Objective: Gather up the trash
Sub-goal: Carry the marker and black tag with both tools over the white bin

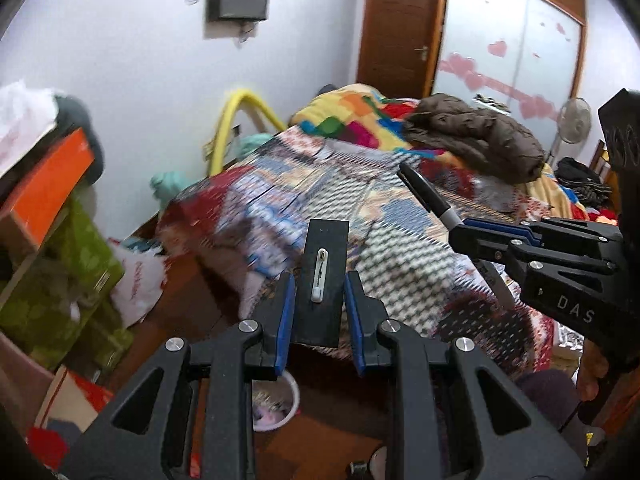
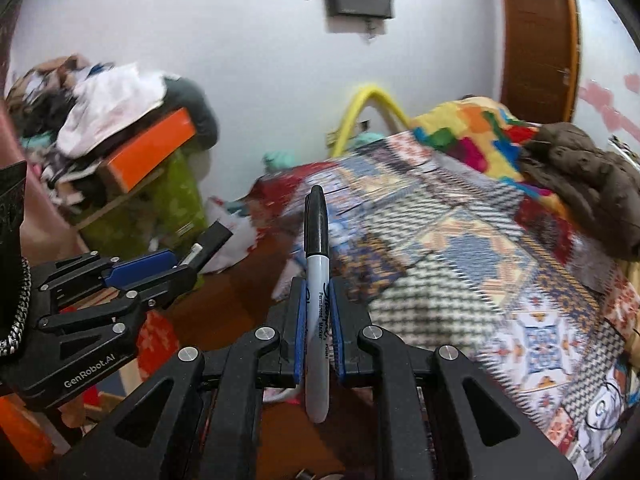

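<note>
The left gripper (image 1: 320,280) had its blue pads clamped on a flat black card (image 1: 325,280) bearing a small white clip (image 1: 319,276), jaws narrowly apart, the card standing up toward twelve o'clock in the left wrist view. The right gripper (image 2: 318,312) was pinched nearly closed on a black-capped marker (image 2: 317,280), cap toward twelve o'clock. Both hung over the patterned bedspread (image 2: 460,264), with a small white bin (image 1: 280,408) on the floor at six o'clock beneath the left gripper.
</note>
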Demonstrator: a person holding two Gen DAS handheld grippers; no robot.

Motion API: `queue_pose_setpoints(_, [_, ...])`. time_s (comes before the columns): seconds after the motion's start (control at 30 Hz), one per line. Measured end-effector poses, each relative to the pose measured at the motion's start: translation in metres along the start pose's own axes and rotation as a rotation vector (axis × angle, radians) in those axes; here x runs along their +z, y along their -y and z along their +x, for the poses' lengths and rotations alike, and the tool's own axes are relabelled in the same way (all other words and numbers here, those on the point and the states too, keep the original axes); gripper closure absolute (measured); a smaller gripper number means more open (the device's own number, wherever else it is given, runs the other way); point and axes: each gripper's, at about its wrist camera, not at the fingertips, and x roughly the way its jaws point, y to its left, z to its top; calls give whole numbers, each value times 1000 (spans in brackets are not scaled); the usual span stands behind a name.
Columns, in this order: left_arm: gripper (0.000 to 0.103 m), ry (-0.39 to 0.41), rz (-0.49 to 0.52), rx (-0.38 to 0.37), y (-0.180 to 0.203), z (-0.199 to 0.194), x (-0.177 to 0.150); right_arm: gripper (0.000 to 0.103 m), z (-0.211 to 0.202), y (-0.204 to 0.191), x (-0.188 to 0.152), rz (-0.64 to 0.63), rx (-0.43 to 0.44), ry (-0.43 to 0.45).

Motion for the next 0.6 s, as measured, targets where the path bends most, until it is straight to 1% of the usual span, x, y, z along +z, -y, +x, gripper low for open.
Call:
queue_pose_setpoints(0.13, [79, -42, -54, 28, -36, 3, -22, 92, 26, -34, -7, -45, 48, -49])
queue_pose_setpoints(0.3, [79, -111, -110, 56, -69, 17, -52, 92, 59, -62, -18, -81, 94, -127])
queue_pose_setpoints(0.43, [79, -184, -155, 71, -91, 40, -78, 92, 91, -80, -35, -109, 123, -214])
queue_pose_setpoints(0.6, [79, -282, -188, 80, -108, 74, -110, 92, 134, -93, -55, -128, 151, -330])
